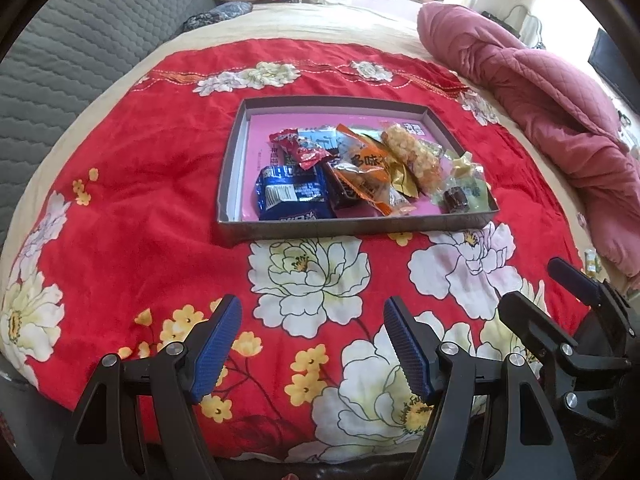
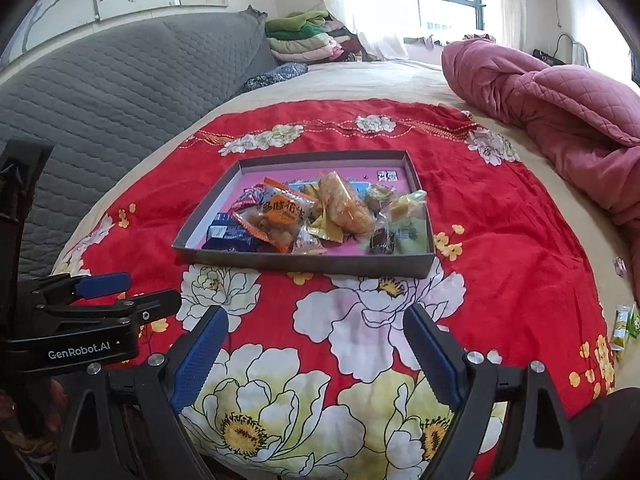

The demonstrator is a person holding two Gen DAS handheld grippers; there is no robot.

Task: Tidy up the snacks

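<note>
Snacks (image 1: 352, 172) lay heaped in a shallow grey box (image 1: 230, 168) on the red floral bedspread (image 1: 152, 200), centre frame, ahead of both grippers. Left gripper (image 1: 312, 344) and right gripper (image 2: 316, 356) hung released, empty, roughly equally short of it.

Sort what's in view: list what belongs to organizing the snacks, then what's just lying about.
Job:
- shallow box
- blue packet
- orange packet
- green sachets loose on the cloth
- both grippers, open

Lying about:
- pink quilt
- folded clothes
- grey quilted cover
</note>
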